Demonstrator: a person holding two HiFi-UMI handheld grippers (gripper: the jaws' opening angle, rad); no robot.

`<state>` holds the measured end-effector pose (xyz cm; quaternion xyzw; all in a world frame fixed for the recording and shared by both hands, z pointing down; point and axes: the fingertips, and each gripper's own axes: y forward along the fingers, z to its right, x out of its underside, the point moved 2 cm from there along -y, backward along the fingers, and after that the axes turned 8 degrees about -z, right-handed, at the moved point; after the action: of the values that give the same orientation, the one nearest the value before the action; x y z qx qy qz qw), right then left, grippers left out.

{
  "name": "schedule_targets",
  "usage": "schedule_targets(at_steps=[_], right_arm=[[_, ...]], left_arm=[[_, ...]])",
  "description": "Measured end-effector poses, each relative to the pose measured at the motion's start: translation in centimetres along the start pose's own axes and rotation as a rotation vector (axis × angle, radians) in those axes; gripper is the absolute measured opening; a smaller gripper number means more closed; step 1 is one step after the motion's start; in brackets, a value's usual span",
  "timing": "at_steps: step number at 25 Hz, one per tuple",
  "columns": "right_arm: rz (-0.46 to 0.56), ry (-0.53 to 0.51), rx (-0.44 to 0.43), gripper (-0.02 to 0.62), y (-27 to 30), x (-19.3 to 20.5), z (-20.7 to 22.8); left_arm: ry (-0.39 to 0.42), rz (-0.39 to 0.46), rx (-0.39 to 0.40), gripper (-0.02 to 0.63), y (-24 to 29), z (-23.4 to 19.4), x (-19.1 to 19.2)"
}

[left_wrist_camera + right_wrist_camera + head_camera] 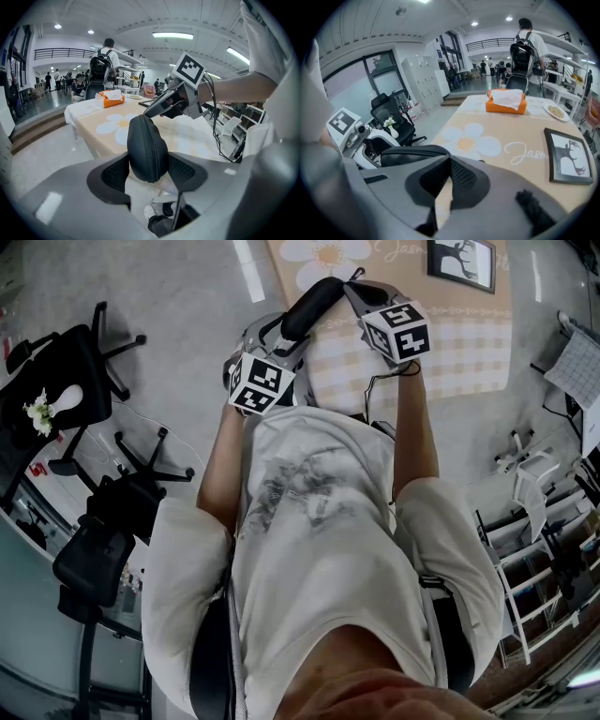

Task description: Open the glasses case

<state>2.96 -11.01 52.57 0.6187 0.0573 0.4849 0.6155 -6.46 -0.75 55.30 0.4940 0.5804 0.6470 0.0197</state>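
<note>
Over the table [469, 343], downward-angled left gripper [149, 169] clamps the glasses case [147, 147].

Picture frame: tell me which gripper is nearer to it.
Right. In the head view the right gripper is left of the frame, at the far end of the case; the left gripper grips its near end, further from the frame.

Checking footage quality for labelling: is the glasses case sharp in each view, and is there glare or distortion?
Left gripper view: glasses case sharp, ceiling lights blown out. Right gripper view: case clear, dark rounded corners. Head view: case clear, straight edges bowed.
</note>
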Motion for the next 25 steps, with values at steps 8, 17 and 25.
schedule_targets(at_steps=[8, 17, 25], right_arm=[[-0.018, 0.015, -0.007, 0.015, 0.6, 0.4, 0.5], [-0.024, 0.045, -0.042, 0.014, 1.2, 0.6, 0.9], [-0.012, 0.085, -0.064, 0.014, 1.5, 1.0, 1.2]], left_arm=[[-0.011, -0.010, -0.003, 0.264, 0.2, -0.1, 0.5], [-0.021, -0.013, -0.001, 0.264, 0.3, -0.1, 0.7], [-0.021, -0.010, -0.001, 0.264, 0.5, -0.1, 0.8]])
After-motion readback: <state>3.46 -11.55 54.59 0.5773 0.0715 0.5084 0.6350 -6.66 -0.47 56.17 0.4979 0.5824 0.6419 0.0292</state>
